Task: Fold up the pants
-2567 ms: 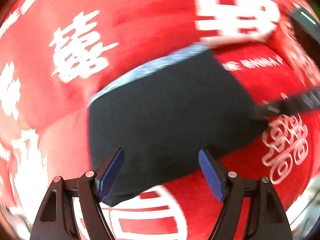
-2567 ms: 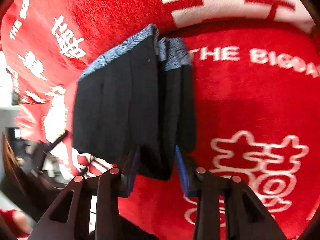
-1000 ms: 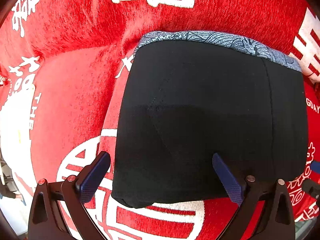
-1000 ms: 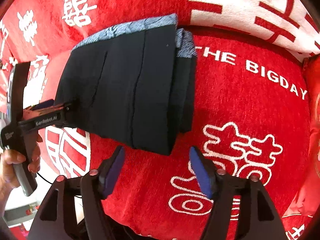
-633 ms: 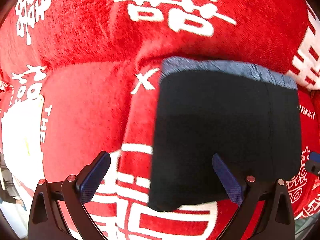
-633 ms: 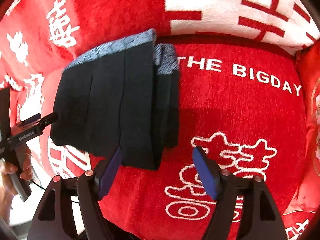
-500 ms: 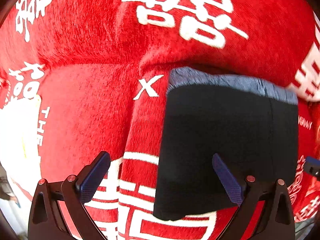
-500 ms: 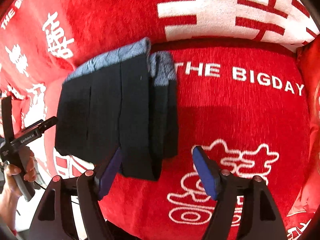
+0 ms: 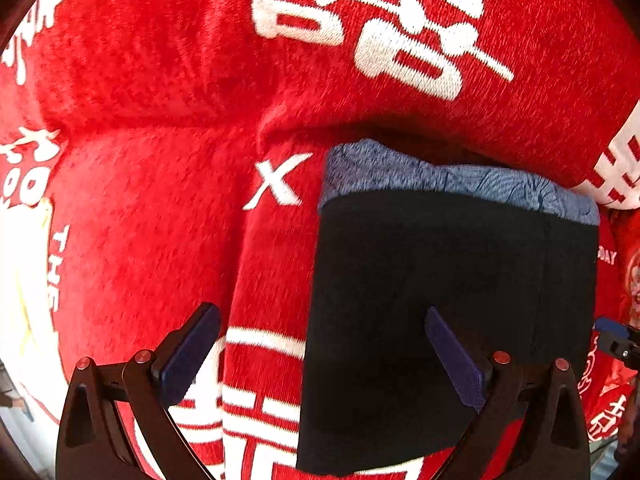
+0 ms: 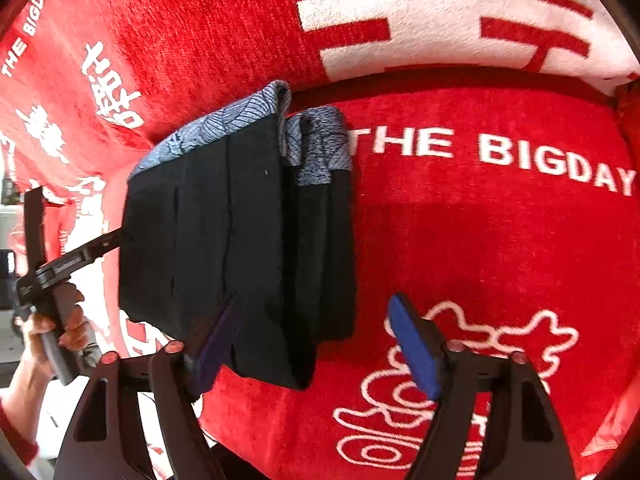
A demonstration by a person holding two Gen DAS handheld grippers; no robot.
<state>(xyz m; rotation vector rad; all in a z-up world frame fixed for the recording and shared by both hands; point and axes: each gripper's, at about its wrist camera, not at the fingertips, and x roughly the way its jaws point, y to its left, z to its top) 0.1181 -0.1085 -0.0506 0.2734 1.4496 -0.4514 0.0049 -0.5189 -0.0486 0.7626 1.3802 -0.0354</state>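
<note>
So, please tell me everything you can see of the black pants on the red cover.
The black pants lie folded into a compact, roughly rectangular stack of several layers on the red cover. The fabric looks dark, smooth and matte, with vertical seams. A blue-grey patterned waistband runs along the far edge, against the seat back. In the right wrist view the layers show stepped at one side. Neither gripper holds it: both pairs of jaws stand open near its front edge.
</note>
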